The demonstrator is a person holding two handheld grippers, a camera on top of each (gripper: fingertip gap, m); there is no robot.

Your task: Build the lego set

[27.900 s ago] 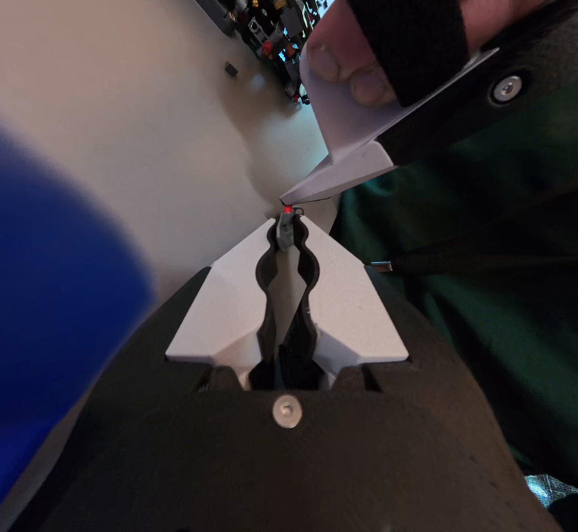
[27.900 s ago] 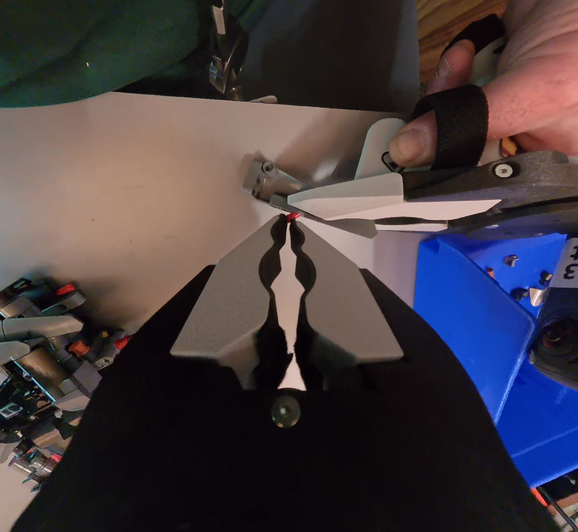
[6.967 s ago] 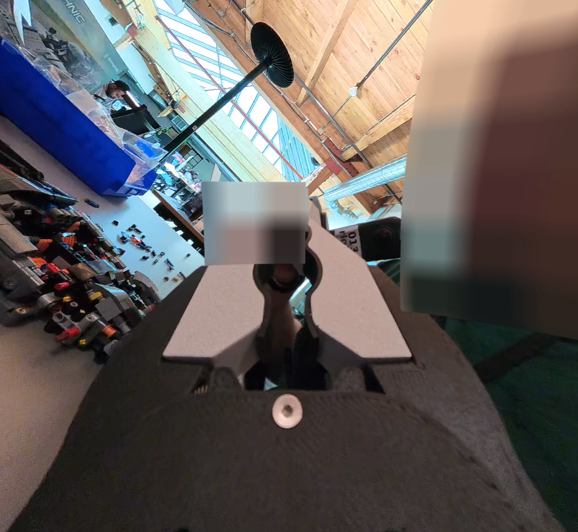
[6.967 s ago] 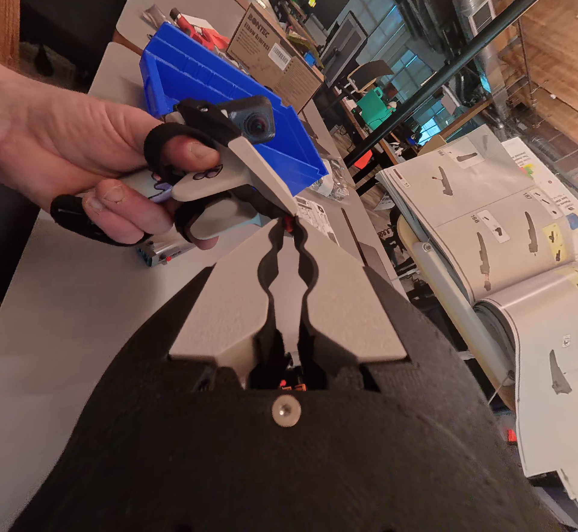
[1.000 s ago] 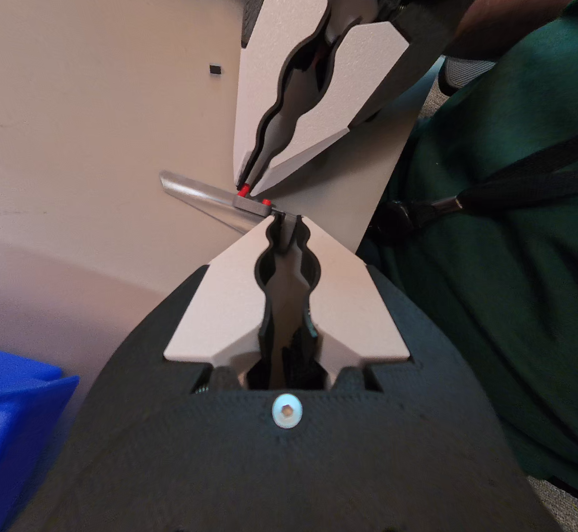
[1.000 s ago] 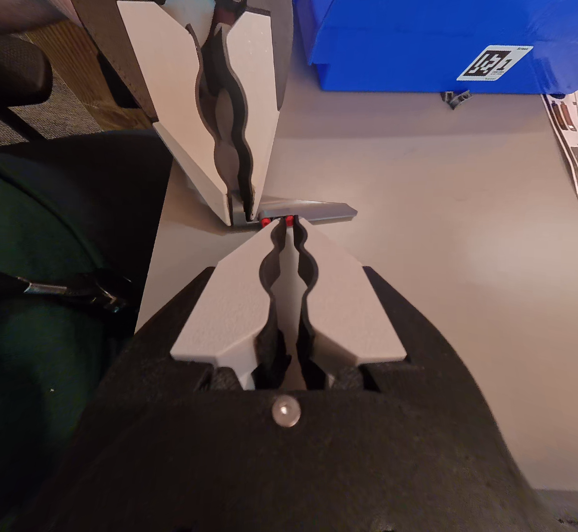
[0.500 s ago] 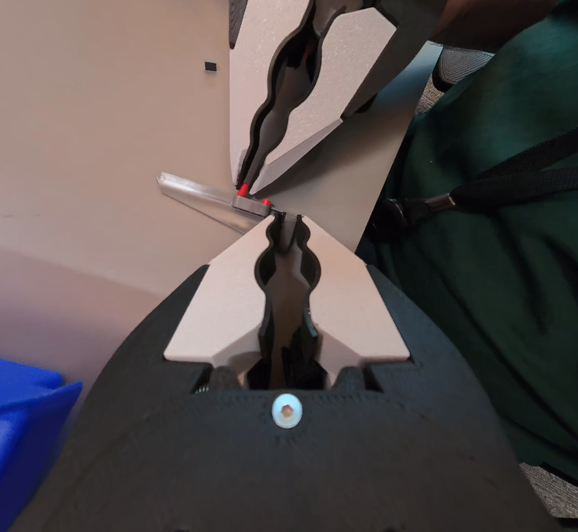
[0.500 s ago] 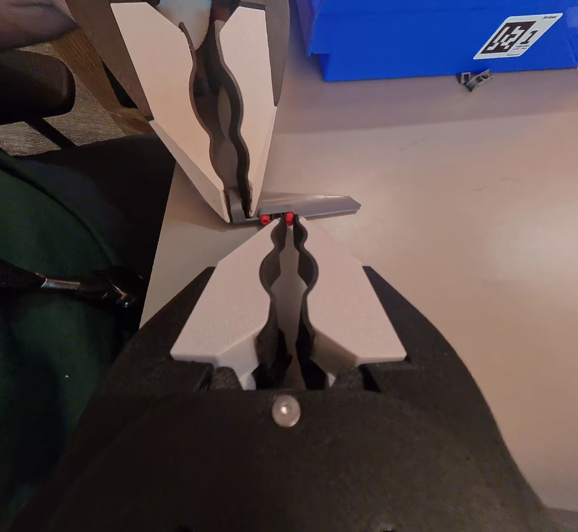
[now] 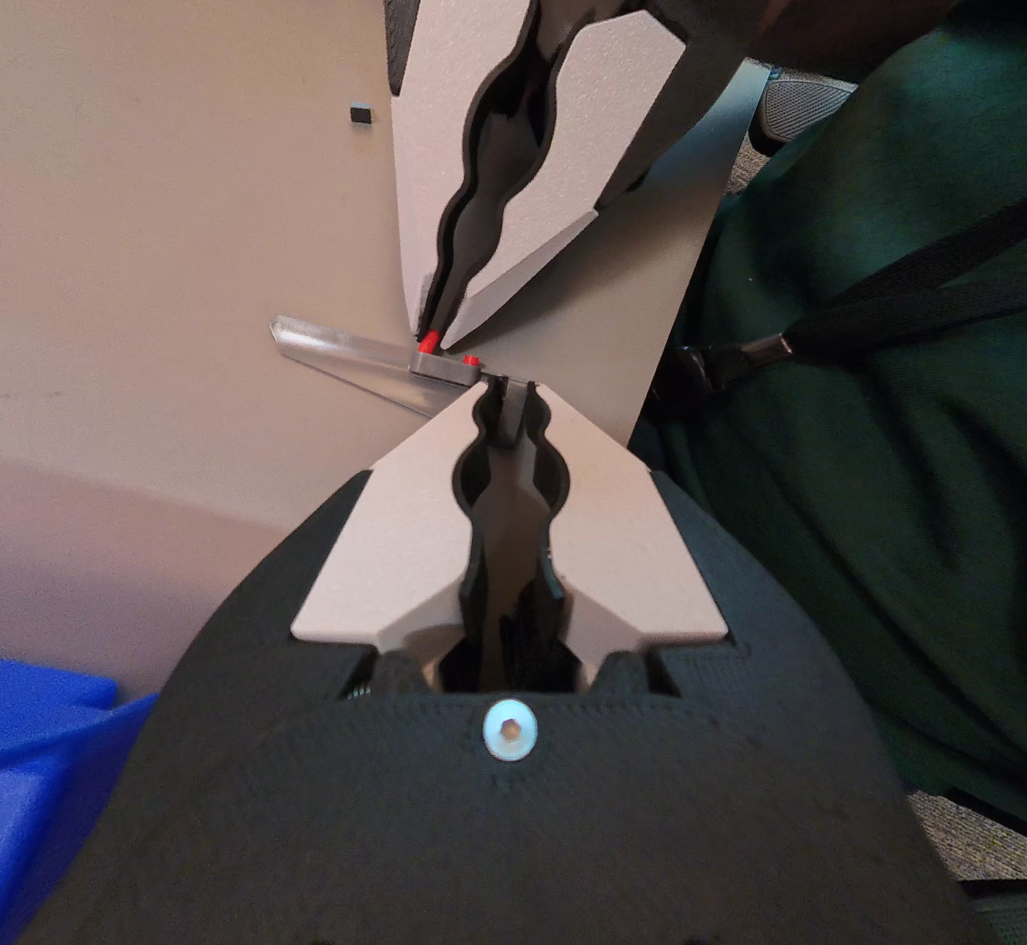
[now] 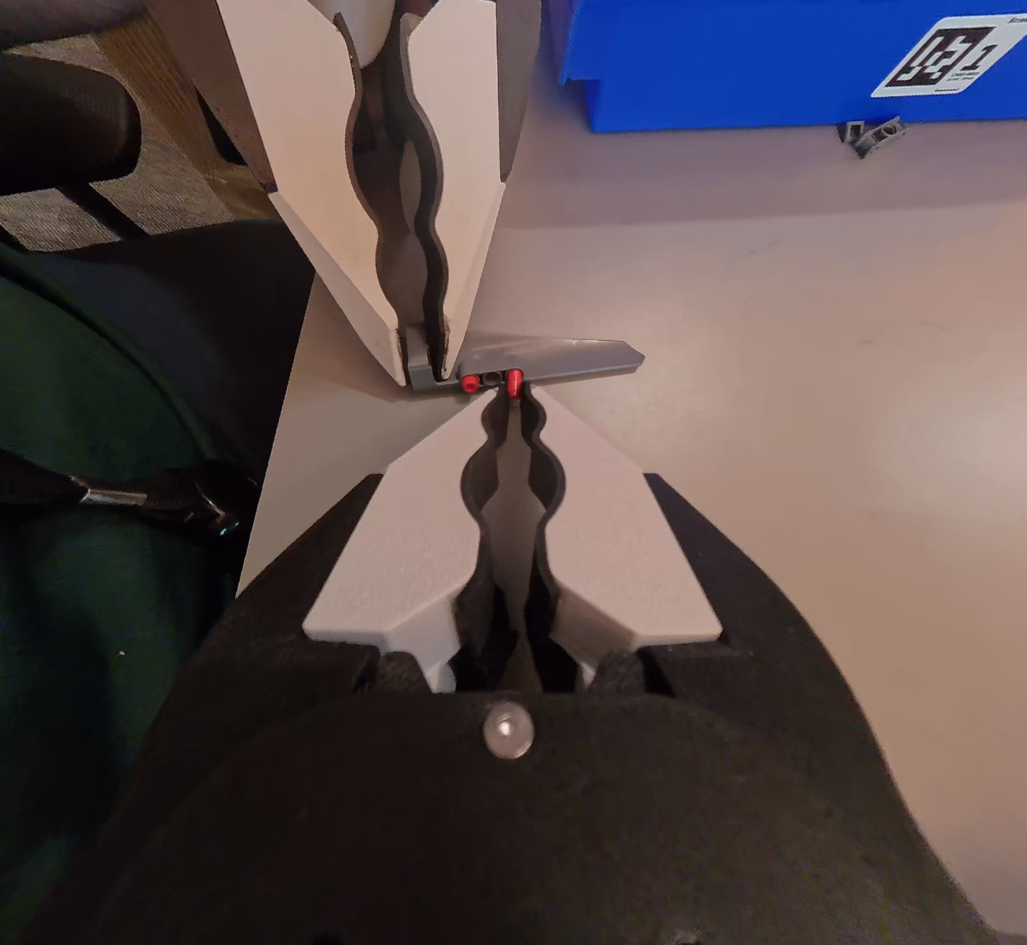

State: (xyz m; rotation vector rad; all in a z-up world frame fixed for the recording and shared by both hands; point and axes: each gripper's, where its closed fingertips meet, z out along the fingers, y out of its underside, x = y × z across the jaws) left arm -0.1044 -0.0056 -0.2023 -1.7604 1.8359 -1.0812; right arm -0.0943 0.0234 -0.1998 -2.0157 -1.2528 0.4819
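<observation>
You are seating a red pin [image 10: 514, 382] into the grey wing piece [image 10: 550, 357], which hangs in the air just over the near edge of the desk [image 10: 778, 307], close to its corner by your green sleeve. The left gripper [image 9: 505, 396] is closed on the short grey tab at the wing's near end; the right gripper [image 10: 511, 400] is pinched shut on the outer end of the pin, whose tip already sits at a hole in the wing's thick edge. A second red pin [image 10: 470, 382] sits in the neighbouring hole, nearly flush.

To do this well, keep the pin square to that edge and push straight along its axis. Any tilt will probably bind it or twist the wing out of the left grip. Hold the tab firmly, since it is your only brace, and press in short steps, judging depth against the seated pin.

The wing is a thin, flat, tapering panel of smooth matt grey plastic with a blunt clipped tip. The pins are small glossy cylinders. The gripper fingers [image 9: 400, 540] are pale, grainy and wedge-shaped with dark wavy inner linings. A blue bin [image 10: 778, 18] of smooth plastic stands towards the far edge, a small grey part [image 10: 870, 135] just beside it.
</observation>
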